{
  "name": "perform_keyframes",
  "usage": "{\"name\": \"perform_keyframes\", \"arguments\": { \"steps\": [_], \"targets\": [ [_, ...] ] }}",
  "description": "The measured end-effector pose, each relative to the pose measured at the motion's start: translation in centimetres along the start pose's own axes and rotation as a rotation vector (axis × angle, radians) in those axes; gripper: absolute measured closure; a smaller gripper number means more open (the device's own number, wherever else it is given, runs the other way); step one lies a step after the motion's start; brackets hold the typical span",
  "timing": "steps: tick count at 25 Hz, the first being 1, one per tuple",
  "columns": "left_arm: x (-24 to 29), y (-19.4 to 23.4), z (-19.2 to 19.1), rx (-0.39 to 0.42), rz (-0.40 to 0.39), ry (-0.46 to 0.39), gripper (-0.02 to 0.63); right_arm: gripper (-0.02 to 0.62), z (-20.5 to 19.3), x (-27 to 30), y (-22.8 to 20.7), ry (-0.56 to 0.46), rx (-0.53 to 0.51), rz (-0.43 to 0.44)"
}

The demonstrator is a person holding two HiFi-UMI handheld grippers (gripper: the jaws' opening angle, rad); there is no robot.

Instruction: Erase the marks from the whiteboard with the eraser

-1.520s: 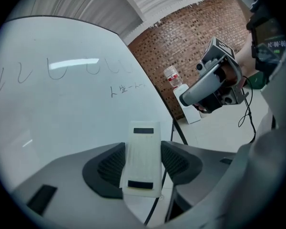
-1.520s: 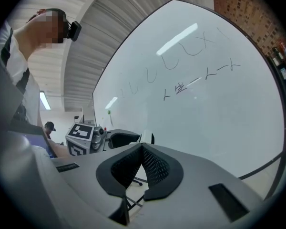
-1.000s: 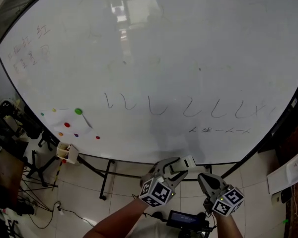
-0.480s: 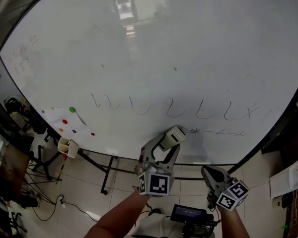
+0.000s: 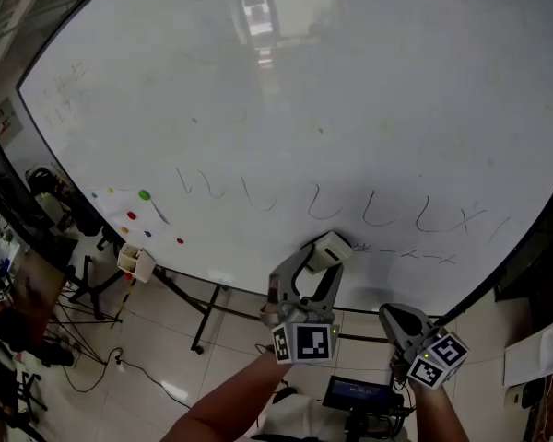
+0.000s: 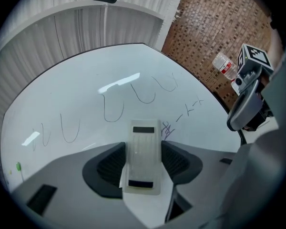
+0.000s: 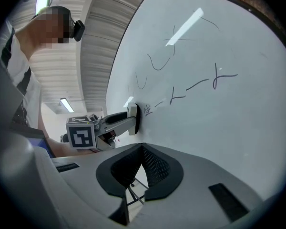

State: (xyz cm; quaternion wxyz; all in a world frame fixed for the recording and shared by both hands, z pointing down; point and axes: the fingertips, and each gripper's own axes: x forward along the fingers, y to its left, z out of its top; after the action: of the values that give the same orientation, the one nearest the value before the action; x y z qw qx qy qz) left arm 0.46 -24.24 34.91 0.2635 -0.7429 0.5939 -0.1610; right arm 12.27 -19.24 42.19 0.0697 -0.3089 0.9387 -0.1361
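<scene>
eraser [image 6: 142,149] | clamped between left gripper [image 5: 321,263] jaws | touching whiteboard [image 5: 350,109] beside marks [image 5: 410,254]

Eraser [image 5: 326,250] on whiteboard [image 5: 350,109], left of marks [image 5: 415,254]

A: Where do the cameras sit?
B: Head view faces the whiteboard [image 5: 350,90] from farther back. Both gripper views sit close, facing it. All three share the marks [image 5: 376,217].
</scene>
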Motion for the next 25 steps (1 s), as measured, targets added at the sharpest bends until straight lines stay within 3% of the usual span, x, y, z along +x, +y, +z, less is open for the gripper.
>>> {"name": "perform_keyframes", "arguments": {
  "steps": [3, 9, 16, 22, 25],
  "targets": [
    [0.1, -1.1, 0.0, -0.006, 0.008, 0.020, 0.336, 0.580, -0.2, -0.3, -0.2, 0.011, 0.004, 0.025],
    [0.6, -5.6, -1.1, -0.051, -0.092, 0.094, 0.334, 0.580, 0.1, -1.0, -0.7, 0.012, 0.006, 0.059],
    [0.6, -5.5, -1.6, -0.034, -0.163, 0.091, 0.334, 0.580, 0.6, -2.5, -1.3, 0.005, 0.005, 0.050],
    [-0.2, 0.3, -0.5, -0.101, -0.056, 0.070, 0.336, 0.580, 1.2, -3.0, -1.5, -0.034, 0.012, 0.030],
    [-0.3, 1.1, -0.5, -0.118, 0.013, 0.063, 0.336, 0.580, 0.8, -3.0, -1.2, -0.032, 0.017, 0.036]
  ]
}}
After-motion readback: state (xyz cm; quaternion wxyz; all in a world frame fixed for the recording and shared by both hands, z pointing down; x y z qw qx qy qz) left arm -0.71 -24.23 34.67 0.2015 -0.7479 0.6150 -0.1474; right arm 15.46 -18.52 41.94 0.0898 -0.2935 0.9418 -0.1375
